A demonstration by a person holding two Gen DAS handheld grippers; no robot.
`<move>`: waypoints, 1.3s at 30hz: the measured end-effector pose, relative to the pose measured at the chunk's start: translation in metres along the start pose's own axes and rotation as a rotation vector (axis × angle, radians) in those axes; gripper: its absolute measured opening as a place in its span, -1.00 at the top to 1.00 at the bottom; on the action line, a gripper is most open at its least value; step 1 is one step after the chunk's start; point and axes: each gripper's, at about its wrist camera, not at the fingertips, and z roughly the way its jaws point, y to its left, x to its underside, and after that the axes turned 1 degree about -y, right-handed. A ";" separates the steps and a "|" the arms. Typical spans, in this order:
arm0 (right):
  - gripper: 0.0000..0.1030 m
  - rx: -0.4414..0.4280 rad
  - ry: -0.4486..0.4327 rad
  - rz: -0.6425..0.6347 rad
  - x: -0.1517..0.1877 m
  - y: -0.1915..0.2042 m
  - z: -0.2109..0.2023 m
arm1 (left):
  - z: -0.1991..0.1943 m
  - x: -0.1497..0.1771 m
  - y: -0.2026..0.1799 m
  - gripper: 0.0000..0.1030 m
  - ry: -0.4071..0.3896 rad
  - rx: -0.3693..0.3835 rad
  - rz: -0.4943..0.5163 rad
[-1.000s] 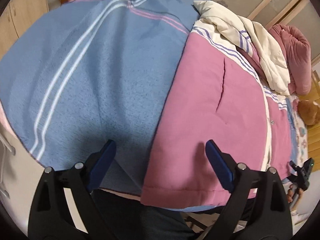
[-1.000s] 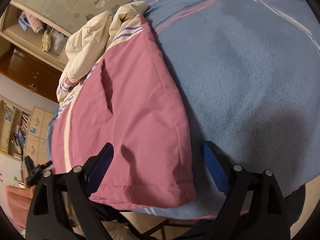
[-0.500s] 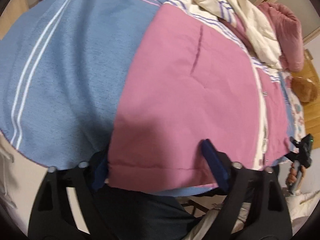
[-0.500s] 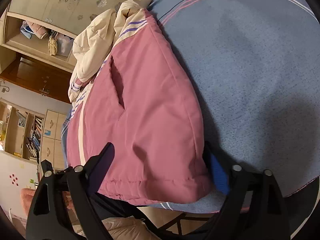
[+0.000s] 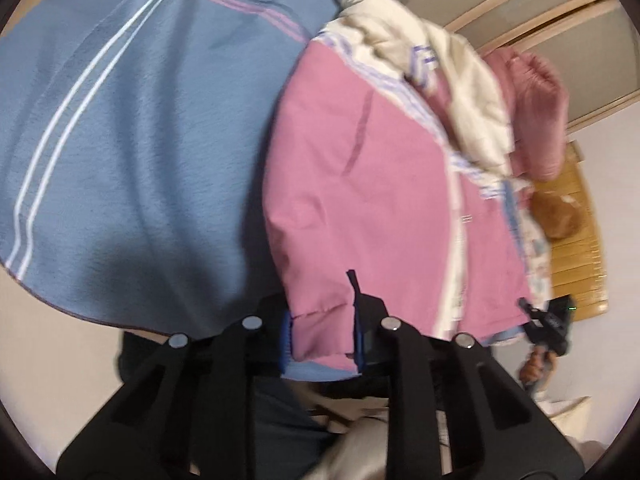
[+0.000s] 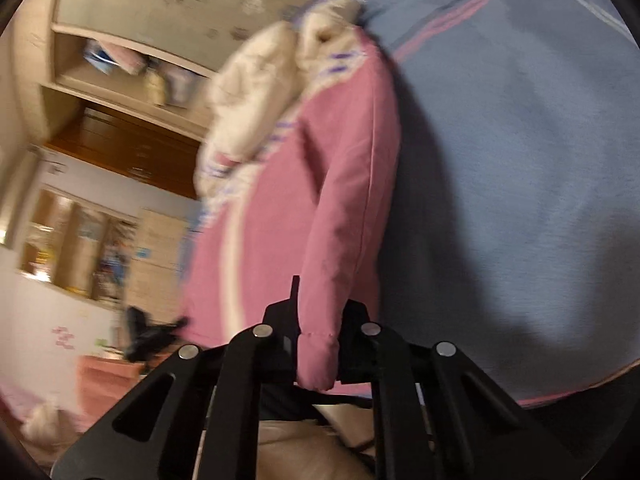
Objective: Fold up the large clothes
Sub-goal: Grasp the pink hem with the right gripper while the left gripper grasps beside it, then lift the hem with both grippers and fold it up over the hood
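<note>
A pink padded jacket [image 5: 360,180] with a cream upper part [image 5: 460,92] lies on a blue striped blanket [image 5: 140,140] that covers a bed. My left gripper [image 5: 320,320] is closing its jaws on the jacket's near hem, and the blue pads press a bunched fold at the left corner. In the right wrist view the jacket [image 6: 280,220] rises off the blanket [image 6: 500,160] at its right corner. My right gripper [image 6: 318,340] is shut on that corner of the hem. The lifted edge hangs in a ridge from each grip.
A dusty-pink quilted bundle [image 5: 536,108] and a brown soft thing [image 5: 560,216] lie beyond the jacket on a wooden mat [image 5: 580,264]. Open wardrobe shelves [image 6: 132,80] stand at the far side. A person's legs [image 5: 280,400] are just under both grippers, at the bed's near edge.
Both grippers went from wide open around the hem to closed on it. Both have tipped upward and lifted the jacket's near edge off the blanket.
</note>
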 end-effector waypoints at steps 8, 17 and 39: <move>0.44 0.177 0.091 -0.079 -0.001 0.009 0.025 | 0.016 0.000 -0.010 0.34 0.029 -0.010 0.027; 0.65 0.188 0.121 -0.079 0.012 0.005 0.047 | 0.031 0.001 -0.019 0.56 0.074 -0.059 0.062; 0.83 -0.210 -0.218 0.081 -0.307 0.139 0.100 | 0.033 -0.326 -0.163 0.76 -0.096 0.275 -0.047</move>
